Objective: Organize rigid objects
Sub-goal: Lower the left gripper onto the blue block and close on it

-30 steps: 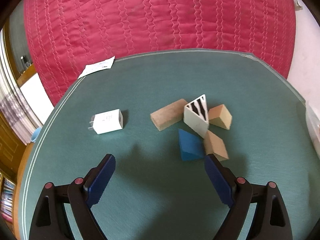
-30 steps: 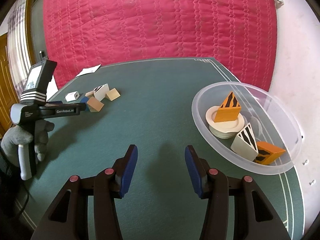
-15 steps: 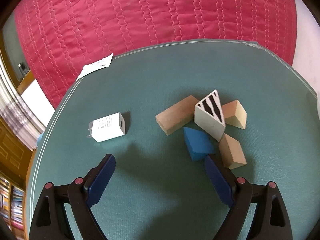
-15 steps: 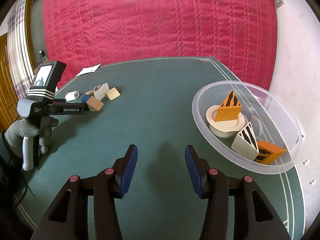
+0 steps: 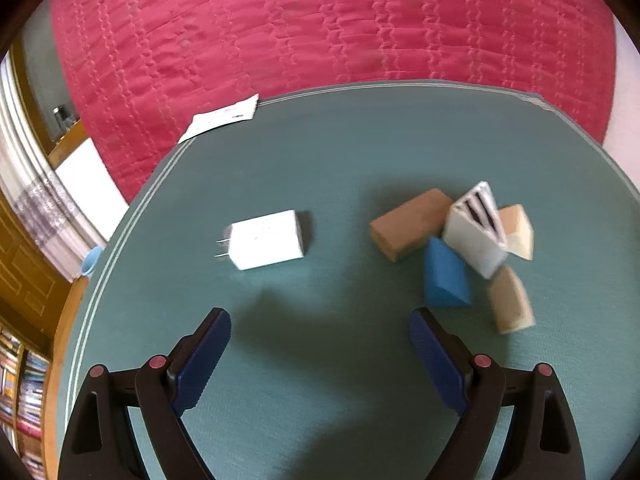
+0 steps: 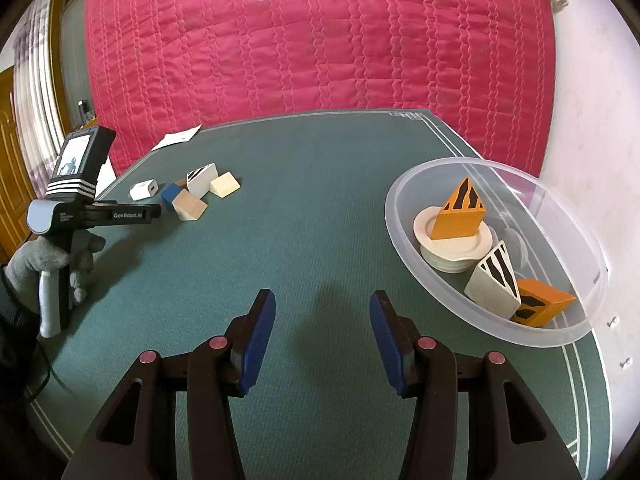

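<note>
The left gripper hangs released, holding nothing, low in its frame above the green table. The white charger lies just above and slightly left of the gap between the fingers, long axis running left-right, prongs pointing left. The cluster of 5 blocks, with the blue wedge nearest, sits to the upper right, beyond the right finger. The left hand is far nearer both than the right gripper, which hovers half-parted and empty beside the clear bowl. Against the earlier frames, charger and blocks have slid rightward and grown larger; the right view is unchanged.
</note>
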`<state>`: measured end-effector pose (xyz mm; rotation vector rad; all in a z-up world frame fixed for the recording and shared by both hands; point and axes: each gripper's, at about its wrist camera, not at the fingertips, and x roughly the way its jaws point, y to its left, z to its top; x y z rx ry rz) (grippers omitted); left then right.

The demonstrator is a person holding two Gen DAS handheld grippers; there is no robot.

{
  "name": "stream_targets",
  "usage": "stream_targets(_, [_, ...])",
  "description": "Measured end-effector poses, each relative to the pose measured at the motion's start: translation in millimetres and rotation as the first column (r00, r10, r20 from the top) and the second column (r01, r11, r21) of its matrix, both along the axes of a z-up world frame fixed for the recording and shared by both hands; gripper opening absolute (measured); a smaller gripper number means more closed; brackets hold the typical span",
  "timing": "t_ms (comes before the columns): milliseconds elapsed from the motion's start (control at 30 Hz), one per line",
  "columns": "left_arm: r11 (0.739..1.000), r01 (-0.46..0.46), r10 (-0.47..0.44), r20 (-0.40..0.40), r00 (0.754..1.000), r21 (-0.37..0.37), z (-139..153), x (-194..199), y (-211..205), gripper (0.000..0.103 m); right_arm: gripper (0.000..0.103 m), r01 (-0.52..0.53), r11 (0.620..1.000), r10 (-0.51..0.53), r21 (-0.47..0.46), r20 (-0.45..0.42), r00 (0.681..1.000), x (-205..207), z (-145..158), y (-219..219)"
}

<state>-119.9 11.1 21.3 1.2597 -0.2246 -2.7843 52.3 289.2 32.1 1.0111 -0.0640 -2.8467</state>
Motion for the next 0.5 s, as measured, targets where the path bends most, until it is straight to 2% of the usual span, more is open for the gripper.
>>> stream_targets(200, [0.999,0.017,-0.016,-0.016,1.000,0.033,7.4,-3.1,14.5,0.093,0.051,0.000,1.000,0.000,0.000,0.000,1.000,-0.6,0.3,-0.5])
stream_targets(500, [0.993,-0.102,0.103,-0.005,0.995,0.063,7.4,-31.2,24.2,0.093,0.051,0.000,1.000,0.000,-0.003,0.001,1.000,-0.4,-0.5,-1.7])
